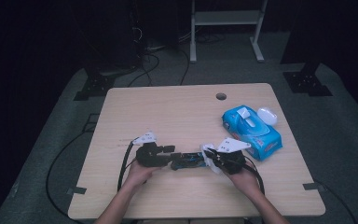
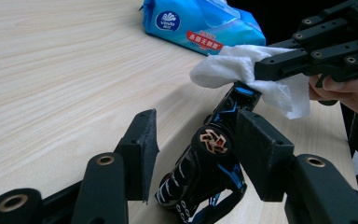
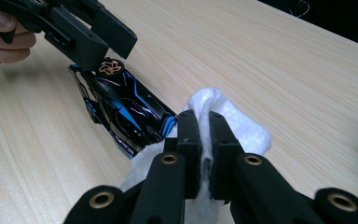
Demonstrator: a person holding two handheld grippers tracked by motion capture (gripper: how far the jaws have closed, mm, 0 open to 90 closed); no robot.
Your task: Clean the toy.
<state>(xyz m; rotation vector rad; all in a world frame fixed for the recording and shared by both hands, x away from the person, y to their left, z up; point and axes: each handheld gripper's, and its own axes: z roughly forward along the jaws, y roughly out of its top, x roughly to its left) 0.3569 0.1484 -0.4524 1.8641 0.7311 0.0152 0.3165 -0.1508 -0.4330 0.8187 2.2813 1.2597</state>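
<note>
Toy car (image 1: 186,160), black with blue trim, sits on the light wood table (image 1: 177,112) near the front edge in the high view, lying crosswise between the two grippers. The left gripper (image 1: 170,151) is at its left end and the right gripper (image 1: 210,156) at its right end, with a white wipe (image 1: 208,149) bunched up there. A blue pack of wipes (image 1: 251,130) lies just beyond the right gripper, its flip lid (image 1: 267,115) standing open.

Left gripper view: the left gripper (image 2: 196,149) has its jaws on either side of the car's (image 2: 205,172) rear, one pad right against the wheel with the copper-coloured hub (image 2: 213,141); the other pad looks a bit off the body, so it seems a loose-ish hold and I can't tell for sure that it's squeezing. Farther off, the right gripper (image 2: 261,70) presses the wipe (image 2: 247,74) on the car's far end. The pack (image 2: 200,23) has a round "Vinda" logo and a red strip of Chinese characters I can't read properly.

Right gripper view: the right gripper (image 3: 204,135) is clamped tight on the wipe (image 3: 233,126), which touches the near end of the car (image 3: 126,112). The left gripper (image 3: 100,49) sits over the far wheel.
</note>
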